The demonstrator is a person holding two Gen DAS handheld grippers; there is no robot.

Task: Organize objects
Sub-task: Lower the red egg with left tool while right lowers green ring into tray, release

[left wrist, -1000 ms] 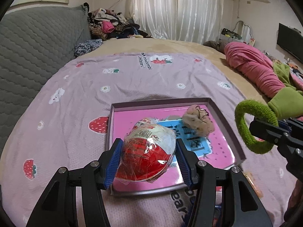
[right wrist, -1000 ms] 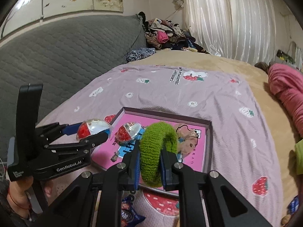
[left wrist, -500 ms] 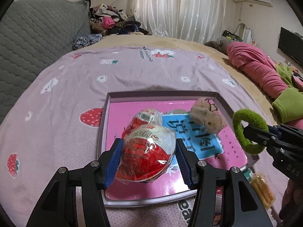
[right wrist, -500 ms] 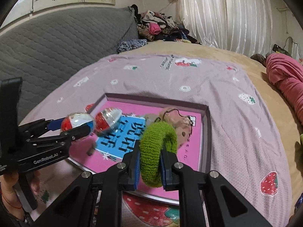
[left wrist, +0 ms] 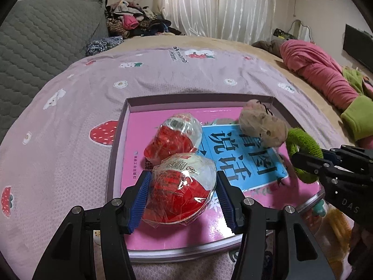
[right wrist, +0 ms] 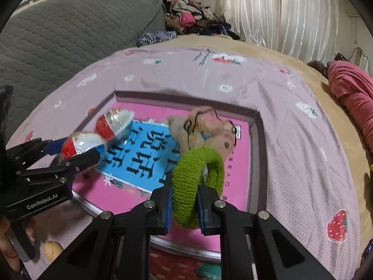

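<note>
**A:** What are you seeing at the left gripper point(left wrist: 181, 200)?

**B:** I'm gripping a wrapped chocolate egg point(left wrist: 181, 189), red below and white on top, inside crinkly clear film. The blue pads are pressing on both of its sides. I'm holding it over the near left part of the pink tray point(left wrist: 163, 240), and I can't tell whether it's touching the tray floor.

**A:** And the right one?

**B:** The right gripper point(right wrist: 185, 203) is pinched tight on a fuzzy green hair tie point(right wrist: 195, 184). The loop is standing upright between the pads, over the near right part of the tray. From the left camera I'm seeing that same loop point(left wrist: 303, 151) poking out at the tray's right edge.

**A:** What's already lying in there?

**B:** A second wrapped egg point(left wrist: 174, 137) is sitting just behind the one I'm holding, close enough that they look to be touching. A beige plush toy point(right wrist: 205, 130) with thin black cord on it is lying toward the far right, just beyond the green loop. A blue panel with big black characters point(left wrist: 240, 158) is covering the middle of the tray floor.

**A:** And around the tray?

**B:** It's resting on a lilac bedspread with a strawberry print point(left wrist: 70, 163). A grey quilted headboard point(right wrist: 58, 35) is standing to the left, and white curtains point(left wrist: 221, 7) are hanging at the back.
</note>
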